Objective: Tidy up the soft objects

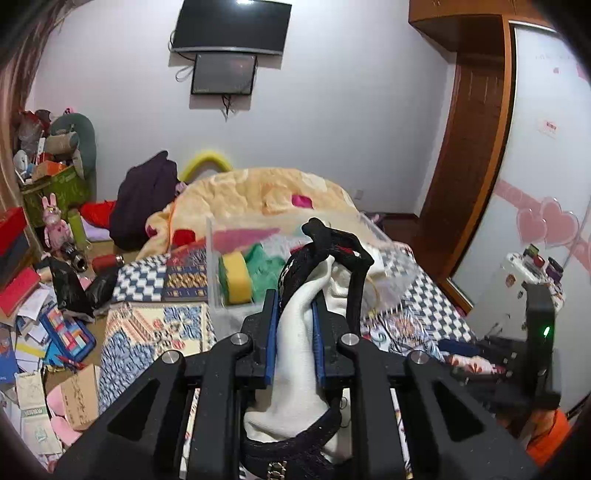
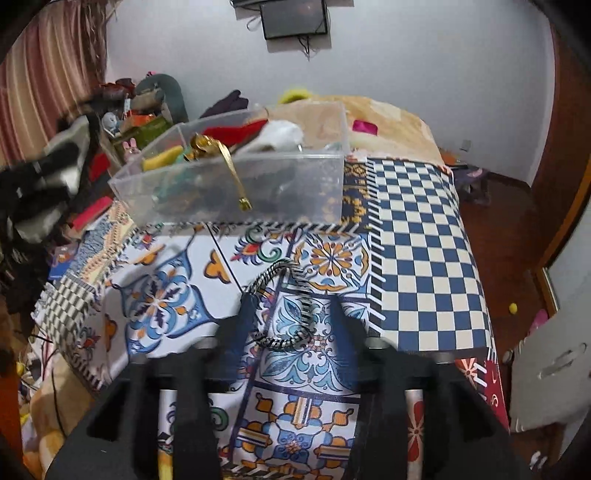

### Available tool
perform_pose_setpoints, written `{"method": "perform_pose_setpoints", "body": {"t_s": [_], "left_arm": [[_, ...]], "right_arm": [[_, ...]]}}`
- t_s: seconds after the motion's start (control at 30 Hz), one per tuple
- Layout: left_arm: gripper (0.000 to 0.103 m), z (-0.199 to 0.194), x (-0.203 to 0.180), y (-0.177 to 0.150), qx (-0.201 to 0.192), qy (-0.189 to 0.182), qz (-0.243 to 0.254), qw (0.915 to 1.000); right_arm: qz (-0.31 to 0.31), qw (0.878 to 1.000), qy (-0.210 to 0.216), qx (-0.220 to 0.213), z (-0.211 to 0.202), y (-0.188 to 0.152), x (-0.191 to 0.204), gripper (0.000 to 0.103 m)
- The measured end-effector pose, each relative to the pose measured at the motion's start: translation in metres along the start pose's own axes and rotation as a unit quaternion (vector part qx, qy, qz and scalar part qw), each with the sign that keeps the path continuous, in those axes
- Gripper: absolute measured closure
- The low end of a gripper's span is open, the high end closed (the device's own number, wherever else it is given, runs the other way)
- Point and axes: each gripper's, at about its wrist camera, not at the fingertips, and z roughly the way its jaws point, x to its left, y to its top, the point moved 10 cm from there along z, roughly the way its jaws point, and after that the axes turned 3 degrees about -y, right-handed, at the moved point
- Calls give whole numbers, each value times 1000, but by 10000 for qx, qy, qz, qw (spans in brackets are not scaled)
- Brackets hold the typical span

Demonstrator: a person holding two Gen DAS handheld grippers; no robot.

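a white cloth with black lace [image 1: 295, 332] is pinched in the left gripper [image 1: 294, 325] near the clear bin [image 2: 236, 184], already part-filled, while a braided cord [image 2: 291, 314] on the bed [image 2: 424, 240] is left between the spread right gripper [image 2: 291, 321].

One clear bin [image 2: 288, 184]; one braided cord [image 2: 291, 314]; two wall screens [image 1: 232, 26].

Plastic bin [image 2: 236, 184] on the patterned bedspread [image 2: 424, 236], braided cord [image 2: 291, 314] before it, blanket [image 1: 266, 192] behind.

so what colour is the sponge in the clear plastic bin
Yellow sponge with a green side, in the clear plastic bin; best in the left wrist view.
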Motion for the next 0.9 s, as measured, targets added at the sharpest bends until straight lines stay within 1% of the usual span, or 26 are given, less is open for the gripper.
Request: {"method": "perform_pose_setpoints", "body": {"t_s": [0.03,0.1,0.27,0.3,0.33,0.37,0.4,0.43,0.47,0.53,0.6,0.7,0.8,0.87,0.9], "left_arm": [[87,0,0,3,-32,10,2,10000],[87,-1,2,11,-101,19,13,9999],[87,2,0,33,-274,120,110,9995],[87,2,-1,37,-312,136,122,9993],[87,3,-1,42,-360,163,143,9991],[87,5,-1,48,-408,205,168,9988],[87,7,-1,52,-445,247,193,9985],[87,10,-1,57,-474,283,210,9983],[87,14,0,61,-492,303,217,9981],[87,19,0,66,-520,345,225,9978],[87,27,3,71,-534,391,224,9976],[87,41,7,75,-523,455,223,9973],[87,56,14,75,-463,566,202,9971],[87,68,20,73,-394,570,118,9975],[87,74,24,71,-335,577,69,9977]], "right_arm": [[-12,10000,7,4,1,-1,2,49],[-59,10000,30,67,6,-3,5,44],[-237,9993,-123,258,25,-7,10,44],[-277,9993,-191,190,26,-6,11,49],[-313,9991,-215,180,26,-5,11,60],[-340,9991,-188,164,26,-4,12,64],[-355,9991,-158,161,26,-3,13,72],[-375,9990,-164,151,26,-2,14,77],[-392,9990,-187,136,26,-2,14,79],[-374,9991,-170,123,25,-1,13,86],[-341,9993,-138,85,22,2,12,89],[-325,9994,-131,-54,14,12,9,90],[-314,9990,-110,-314,-1,28,8,90],[-300,9982,-106,-501,-11,40,7,94],[-285,9979,-78,-580,-15,47,6,94]]}}
